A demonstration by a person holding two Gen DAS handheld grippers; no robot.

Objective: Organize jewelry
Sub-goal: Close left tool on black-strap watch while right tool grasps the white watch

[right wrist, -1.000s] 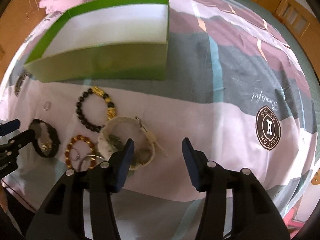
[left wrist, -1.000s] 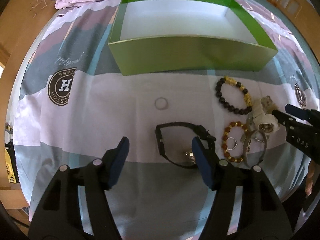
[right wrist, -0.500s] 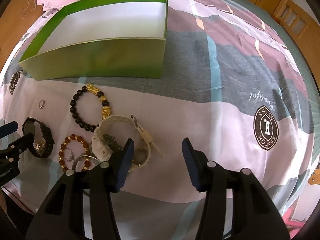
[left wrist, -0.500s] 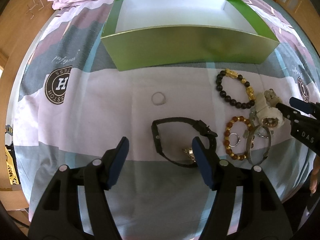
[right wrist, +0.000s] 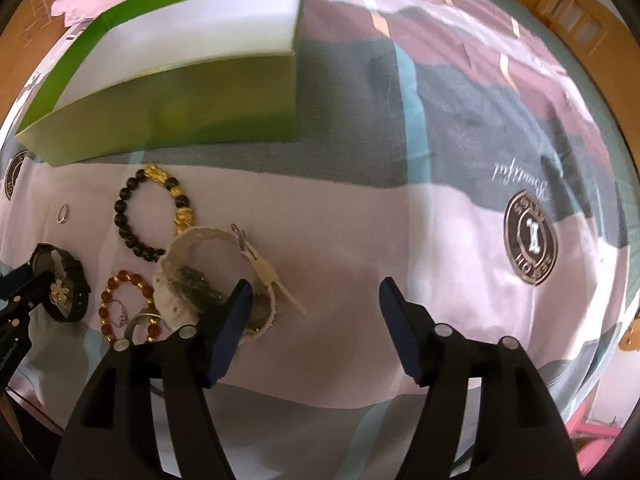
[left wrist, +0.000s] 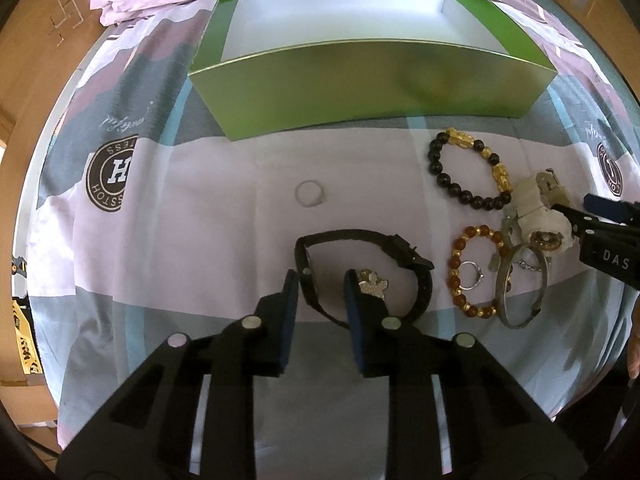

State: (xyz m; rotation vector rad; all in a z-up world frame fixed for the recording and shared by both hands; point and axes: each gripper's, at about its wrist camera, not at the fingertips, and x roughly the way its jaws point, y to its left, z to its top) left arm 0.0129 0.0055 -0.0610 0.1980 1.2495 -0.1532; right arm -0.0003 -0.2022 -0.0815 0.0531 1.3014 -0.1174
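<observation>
Left gripper [left wrist: 322, 286]: fingers narrowed around the left side of the black watch [left wrist: 404, 256], one inside the strap loop, one outside; contact cannot be told. A gold flower charm [left wrist: 372, 285] lies inside the loop.

Right gripper [right wrist: 316, 300]: fingers spread wide, nothing held, set beside the white watch [right wrist: 188, 276].

On the bedsheet [left wrist: 200, 208]: ring [left wrist: 310, 193], black bead bracelet [left wrist: 468, 170], amber bracelet [left wrist: 460, 276], bangle [left wrist: 520, 288].

Green box [left wrist: 372, 84]: beyond the jewelry, open-topped.
</observation>
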